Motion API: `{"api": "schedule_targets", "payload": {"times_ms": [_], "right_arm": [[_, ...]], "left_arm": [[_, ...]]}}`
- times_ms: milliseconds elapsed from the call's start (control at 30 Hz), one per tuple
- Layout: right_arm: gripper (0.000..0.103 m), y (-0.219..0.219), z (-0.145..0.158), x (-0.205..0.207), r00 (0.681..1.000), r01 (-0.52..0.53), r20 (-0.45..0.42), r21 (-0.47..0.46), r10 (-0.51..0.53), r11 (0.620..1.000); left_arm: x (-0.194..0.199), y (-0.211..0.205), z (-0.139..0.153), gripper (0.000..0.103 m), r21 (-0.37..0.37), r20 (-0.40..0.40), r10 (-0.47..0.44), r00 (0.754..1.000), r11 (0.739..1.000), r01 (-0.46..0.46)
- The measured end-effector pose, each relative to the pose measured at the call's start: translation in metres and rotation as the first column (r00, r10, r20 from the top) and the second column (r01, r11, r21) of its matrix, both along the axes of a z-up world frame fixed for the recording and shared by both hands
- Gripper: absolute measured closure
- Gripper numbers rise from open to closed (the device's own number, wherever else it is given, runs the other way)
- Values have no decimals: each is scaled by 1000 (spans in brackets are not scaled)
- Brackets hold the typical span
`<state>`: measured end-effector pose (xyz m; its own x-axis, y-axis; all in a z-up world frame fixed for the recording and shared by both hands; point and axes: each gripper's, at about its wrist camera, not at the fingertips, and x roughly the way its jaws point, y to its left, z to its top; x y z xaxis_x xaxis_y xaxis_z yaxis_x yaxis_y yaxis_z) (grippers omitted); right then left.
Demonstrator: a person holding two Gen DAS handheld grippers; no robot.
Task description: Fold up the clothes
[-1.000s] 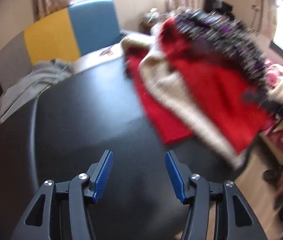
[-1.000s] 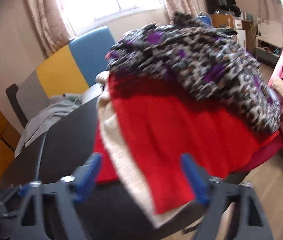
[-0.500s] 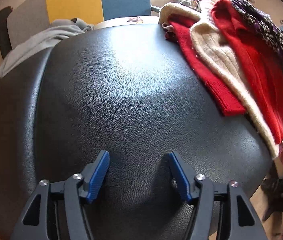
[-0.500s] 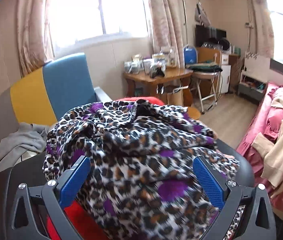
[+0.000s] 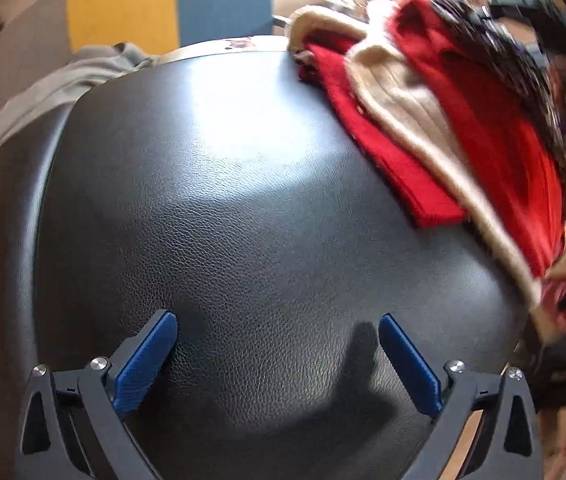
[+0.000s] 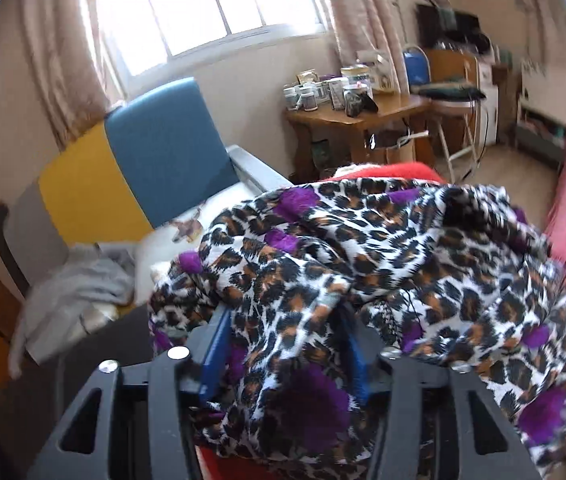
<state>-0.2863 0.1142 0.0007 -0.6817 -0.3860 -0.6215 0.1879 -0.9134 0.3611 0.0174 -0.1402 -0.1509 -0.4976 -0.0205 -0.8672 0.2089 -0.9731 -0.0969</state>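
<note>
A big black leather table fills most of the left wrist view, bumpy and shiny where the window light hits it. On its far right side sits a pile of clothes. At the bottom of the pile lies a red knit piece, soft and fuzzy, with a folded edge hanging toward the middle of the table. On top of it is a cream sweater with long ribs running down it, then a brighter red sweater. On the very top is the leopard print garment, white with black and brown spots and big purple blobs. It is crumpled and bunched, not folded, and it spills down toward the camera in the right wrist view. Behind the table stands a chair with blue, yellow and grey panels, and a grey garment is draped on it. A wooden side table with jars stands by the window. The right gripper is closing its jaws on a bunch of the leopard cloth, and the blue pads press the fabric between them. The left gripper hangs over the bare black leather with its jaws opening wide and nothing between them.
</note>
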Motion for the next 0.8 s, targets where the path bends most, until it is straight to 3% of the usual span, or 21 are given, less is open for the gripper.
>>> {"api": "schedule_targets", "payload": {"times_ms": [33,100,200,400,500,567,600,633,800], "right_arm": [[94,-2,4,2,999,-30,12,-79,31,996],[94,-16,15,16,995,-99,-16,-132,98,986],[94,-47,29,40,976,-218,-41,-208,214,954],[94,-114,39,115,918,-397,-126,-278,376,875],[87,-158,28,151,883,-470,-135,-288,450,835],[65,-182,16,168,860,-508,-130,-288,493,812],[39,-192,8,177,853,-520,-120,-284,508,806],[23,-204,1,187,845,-532,-107,-280,525,799],[16,-226,-48,236,801,-578,-13,-278,598,768]], "left_arm": [[3,-3,3,15,7,-9,29,1000,1000,-29],[10,-13,10,24,54,-22,34,999,998,-33],[22,-34,19,25,98,-31,85,996,992,-81],[66,-74,52,30,65,-112,171,979,984,-164],[80,-90,60,30,67,-126,214,969,976,-207],[93,-103,62,30,74,-129,251,959,967,-243],[100,-109,61,30,71,-126,264,956,964,-257],[107,-114,61,30,69,-122,278,953,960,-271],[137,-135,56,30,66,-109,312,944,950,-306]]}}
